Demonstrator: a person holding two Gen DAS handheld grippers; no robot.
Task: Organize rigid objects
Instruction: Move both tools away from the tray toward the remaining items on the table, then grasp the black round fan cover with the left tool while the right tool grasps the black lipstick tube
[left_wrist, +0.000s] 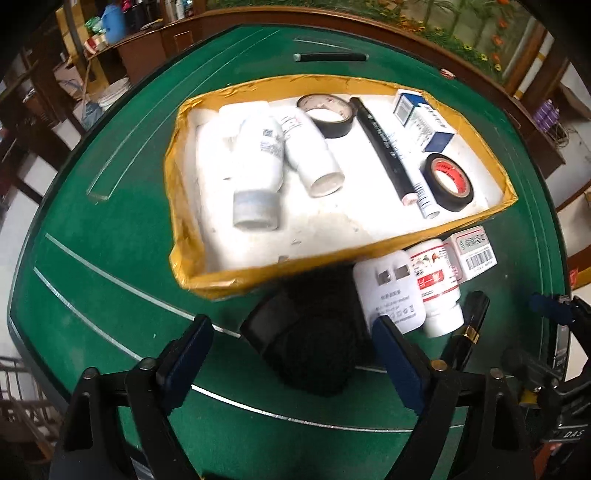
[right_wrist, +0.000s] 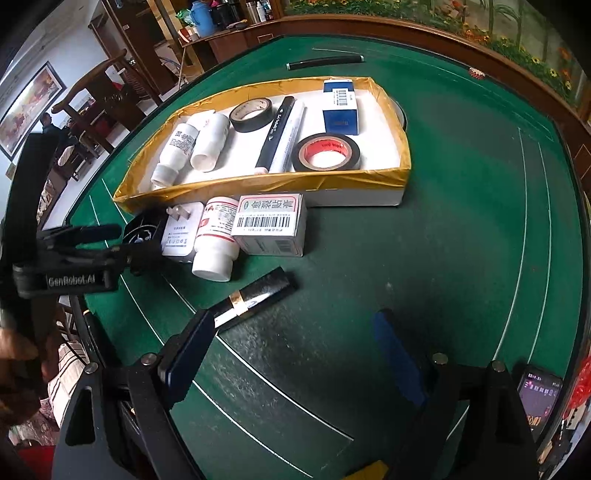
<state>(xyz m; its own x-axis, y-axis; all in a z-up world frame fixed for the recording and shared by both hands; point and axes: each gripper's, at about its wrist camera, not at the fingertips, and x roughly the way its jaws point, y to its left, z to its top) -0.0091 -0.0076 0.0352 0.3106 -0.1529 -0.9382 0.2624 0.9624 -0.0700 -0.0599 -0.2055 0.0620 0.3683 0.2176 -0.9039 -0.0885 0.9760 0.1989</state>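
Left hand-held gripper (left_wrist: 291, 354), jaws spread with nothing pinched, hangs at lower centre over a black object (left_wrist: 314, 332); this should be centred between the pads before closing. Right hand-held gripper (right_wrist: 295, 354), also spread and empty, sits just below the black tube (right_wrist: 255, 297), outside the yellow-rimmed tray (right_wrist: 258, 184) on the green surface (right_wrist: 461, 240).

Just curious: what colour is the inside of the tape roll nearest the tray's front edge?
Red inside the black tape roll; clearest in the right wrist view.

We note a green felt table (right_wrist: 461, 229) with white curved lines and dark wooden rim, a wooden chair (right_wrist: 99, 92) left, a cluttered shelf (right_wrist: 221, 22) beyond, daylight throughout.
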